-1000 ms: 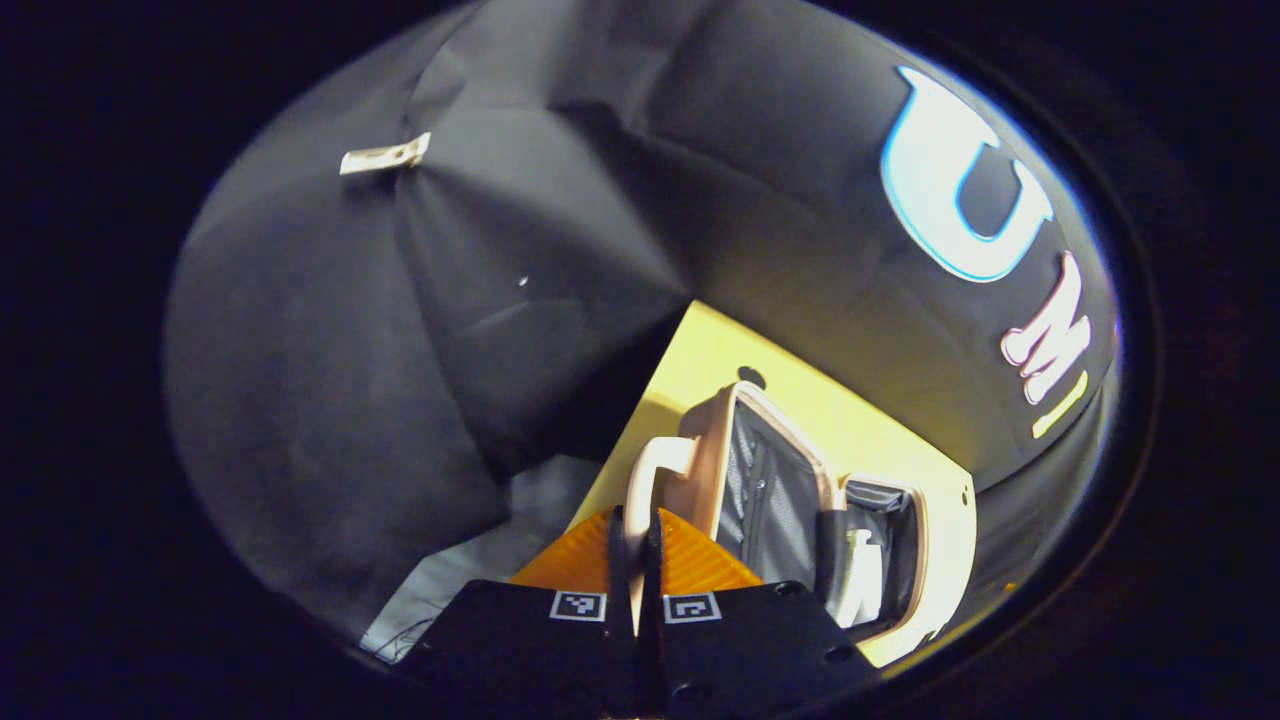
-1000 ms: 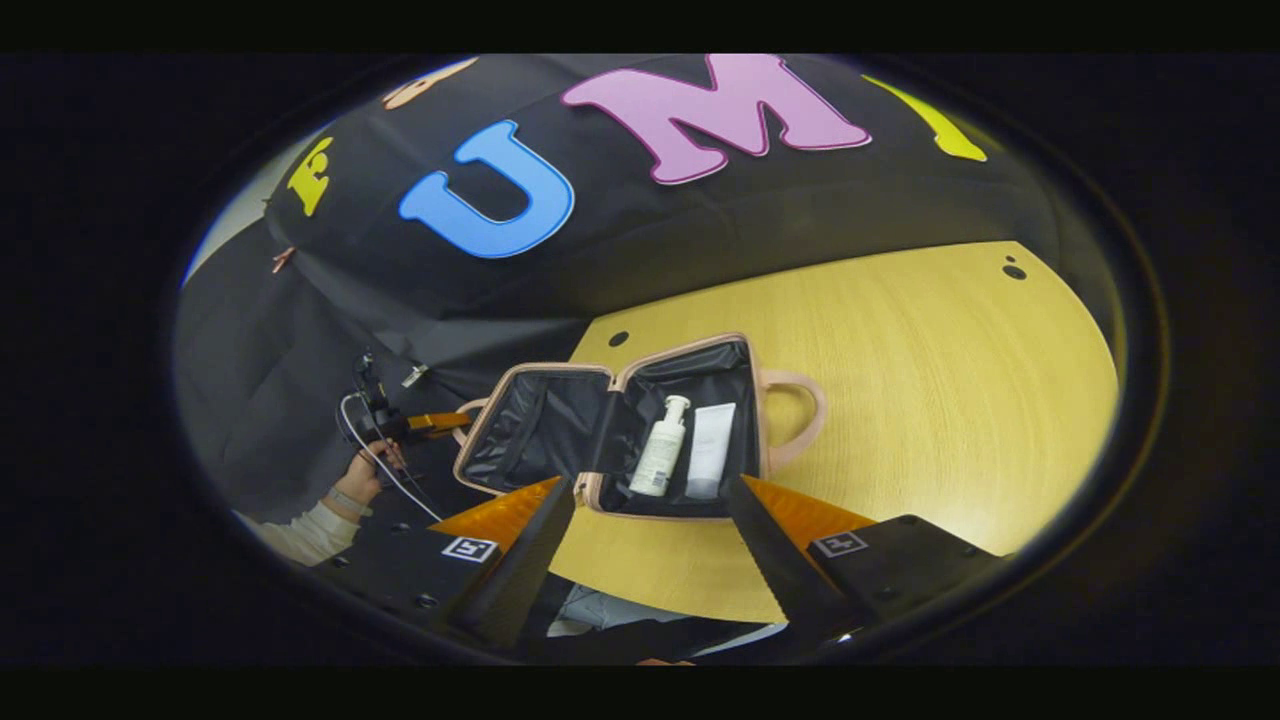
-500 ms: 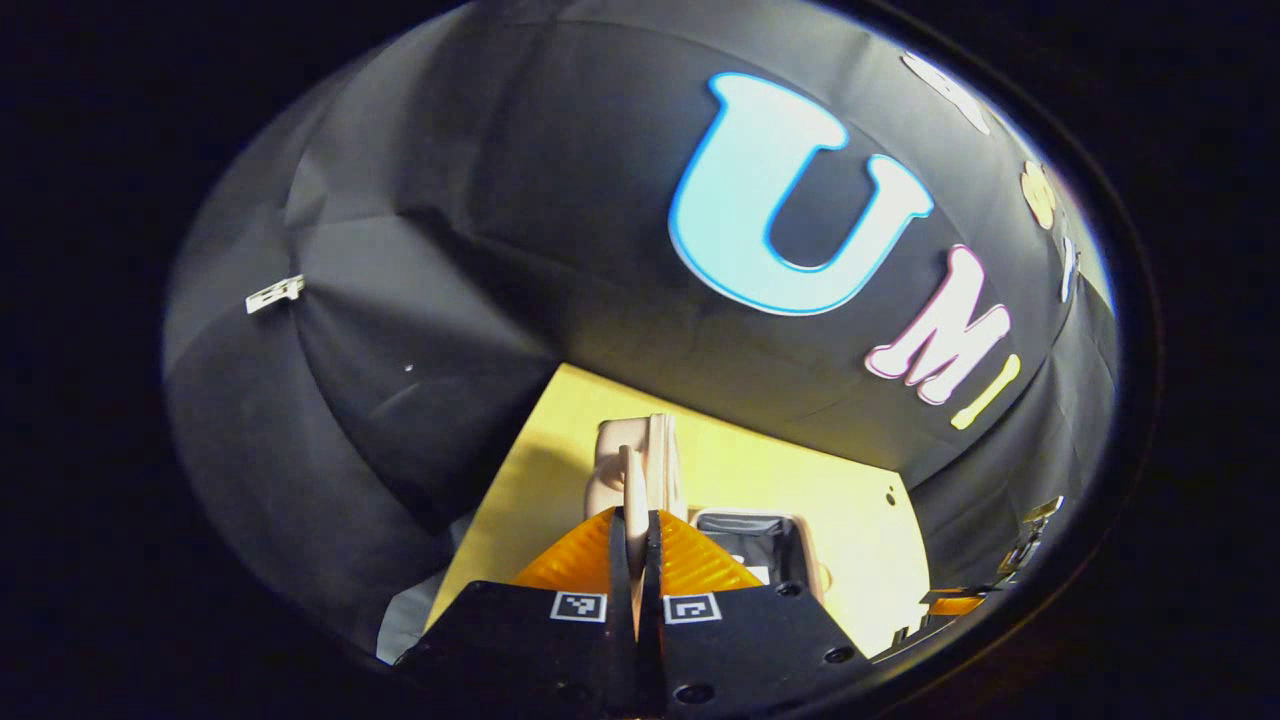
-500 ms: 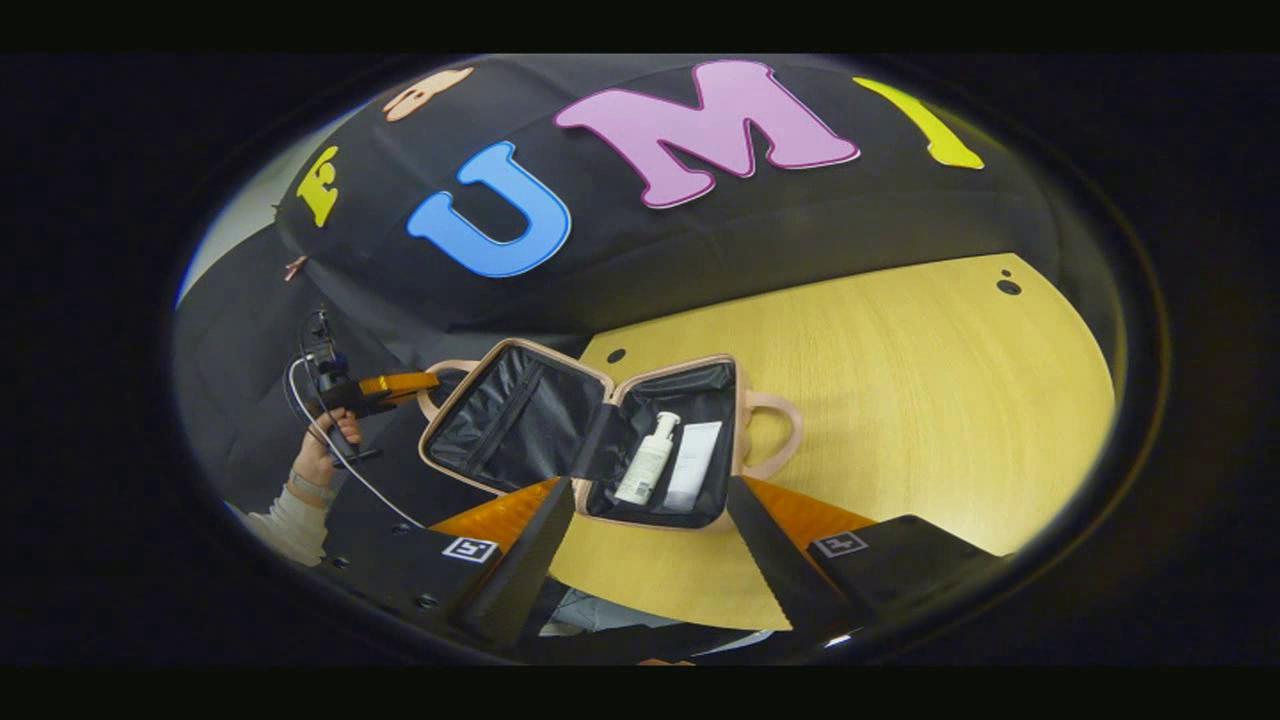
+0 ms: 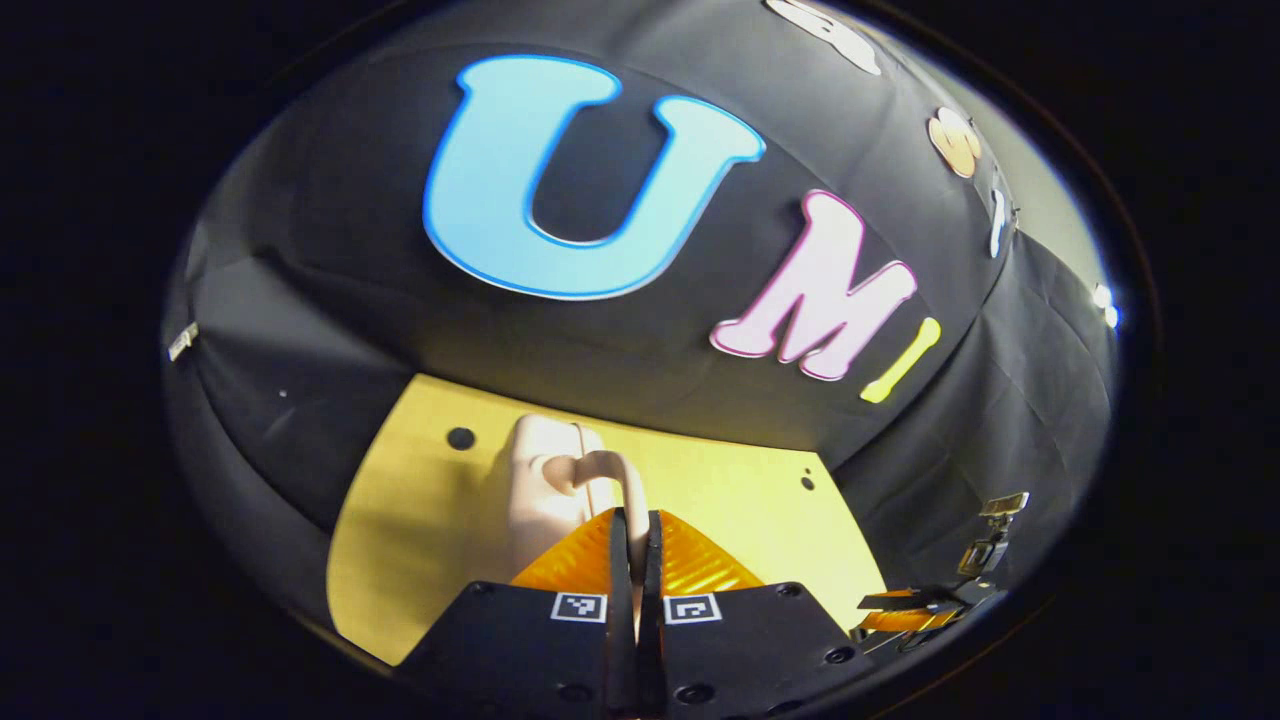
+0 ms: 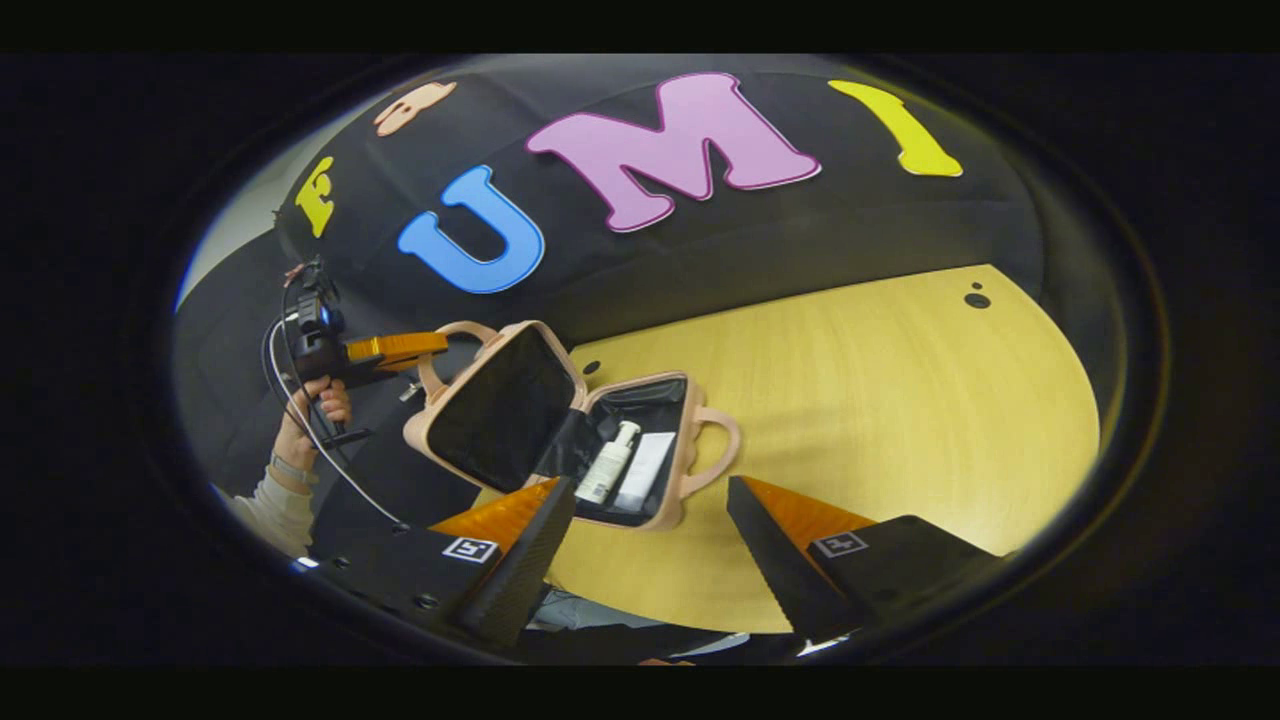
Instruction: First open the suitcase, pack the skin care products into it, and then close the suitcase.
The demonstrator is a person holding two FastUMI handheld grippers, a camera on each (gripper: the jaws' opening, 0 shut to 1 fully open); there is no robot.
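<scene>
One suitcase (image 6: 520, 420) on the table (image 6: 880, 400) (two handles); inside it, one pump bottle (image 6: 608, 476) and one tube (image 6: 645, 470).

No wording can be read: the pump bottle (image 6: 607, 474) and the tube (image 6: 644, 471) in the suitcase (image 6: 640, 455) are too small to make out, and the square black-and-white markers (image 5: 579, 606) on the grippers carry patterns, not letters
</scene>
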